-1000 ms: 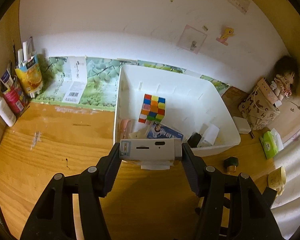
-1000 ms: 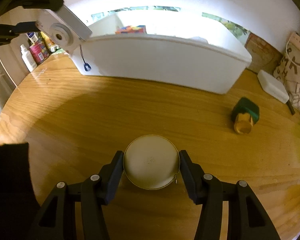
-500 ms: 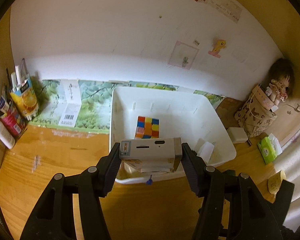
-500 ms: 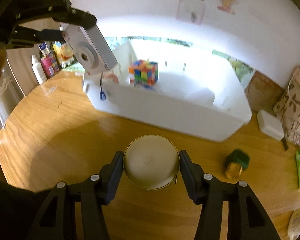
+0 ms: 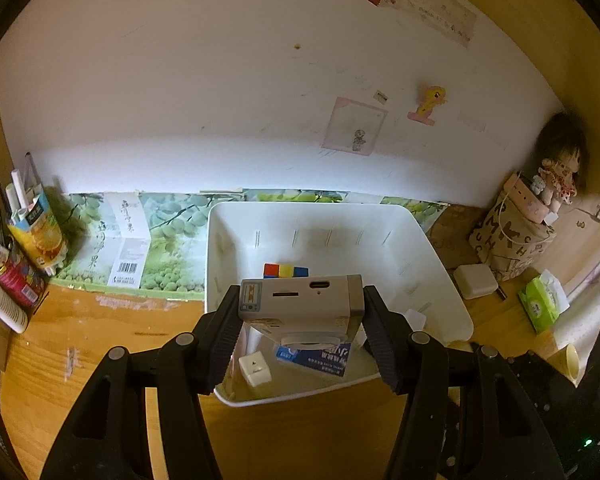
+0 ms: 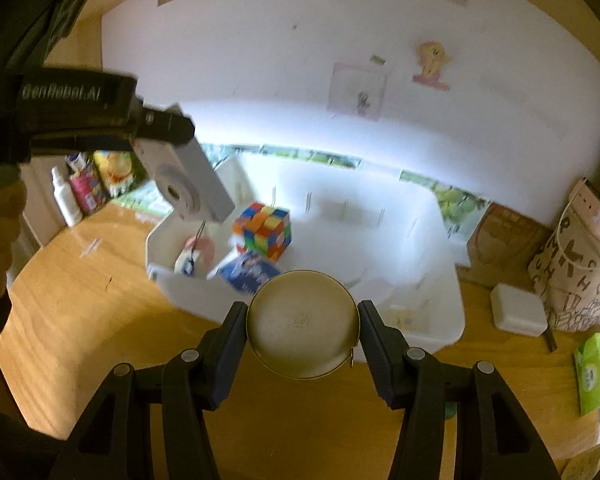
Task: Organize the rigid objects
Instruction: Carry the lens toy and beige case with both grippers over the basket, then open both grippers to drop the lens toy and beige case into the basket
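A home, most likely a child's bedroom or play corner. A wooden desk (image 5: 100, 360) stands against a white wall (image 5: 220, 80) marked with pencil scribbles, small drawings and a yellow pony sticker (image 5: 430, 102). In the far right corner a doll (image 5: 560, 172) with dark hair sits on a letter-printed fabric bag (image 5: 508, 240). Near it lies a green tissue pack (image 5: 538, 306). At the far left stand a juice carton (image 5: 38, 232) stuffed with pens and a white bottle (image 5: 2, 304). A white plastic bin (image 5: 440, 260) in the middle holds a colourful puzzle cube (image 6: 264, 230).
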Tool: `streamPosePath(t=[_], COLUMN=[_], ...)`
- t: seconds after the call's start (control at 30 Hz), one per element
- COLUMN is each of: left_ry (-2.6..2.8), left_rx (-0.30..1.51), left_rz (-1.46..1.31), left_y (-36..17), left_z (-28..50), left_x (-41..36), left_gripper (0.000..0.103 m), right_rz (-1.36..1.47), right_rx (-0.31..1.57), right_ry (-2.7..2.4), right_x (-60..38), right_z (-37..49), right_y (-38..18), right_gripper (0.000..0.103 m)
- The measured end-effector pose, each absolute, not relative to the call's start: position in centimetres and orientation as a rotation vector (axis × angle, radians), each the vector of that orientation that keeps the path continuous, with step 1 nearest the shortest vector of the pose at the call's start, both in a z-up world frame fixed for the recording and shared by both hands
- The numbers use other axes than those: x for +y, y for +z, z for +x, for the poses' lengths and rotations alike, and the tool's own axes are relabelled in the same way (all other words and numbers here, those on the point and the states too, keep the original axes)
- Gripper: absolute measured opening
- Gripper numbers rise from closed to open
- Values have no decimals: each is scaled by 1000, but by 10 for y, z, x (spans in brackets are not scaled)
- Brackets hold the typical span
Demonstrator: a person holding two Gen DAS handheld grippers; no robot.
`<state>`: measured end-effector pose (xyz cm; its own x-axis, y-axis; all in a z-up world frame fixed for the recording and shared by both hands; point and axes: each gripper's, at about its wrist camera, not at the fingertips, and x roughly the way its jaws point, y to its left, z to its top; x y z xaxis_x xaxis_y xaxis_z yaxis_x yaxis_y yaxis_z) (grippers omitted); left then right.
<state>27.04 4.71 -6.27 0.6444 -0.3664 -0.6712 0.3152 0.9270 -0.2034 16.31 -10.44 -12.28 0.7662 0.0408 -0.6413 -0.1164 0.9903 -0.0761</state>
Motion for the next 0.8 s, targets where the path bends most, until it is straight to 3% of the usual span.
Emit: streamPosePath(t=[0.43, 0.8], left_ry=[-384, -371], left_rx=[803, 890], left_rz=[-1, 59], left_y=[-72, -95], left_z=[289, 305], left_x=[21, 3], left_gripper=[62, 62], right_rz=[-60, -24], right_rx=[560, 599], right_ry=[46, 38], right_x=[-123, -132], right_z=[184, 204], right_y=[-115, -134], right_gripper=[56, 56])
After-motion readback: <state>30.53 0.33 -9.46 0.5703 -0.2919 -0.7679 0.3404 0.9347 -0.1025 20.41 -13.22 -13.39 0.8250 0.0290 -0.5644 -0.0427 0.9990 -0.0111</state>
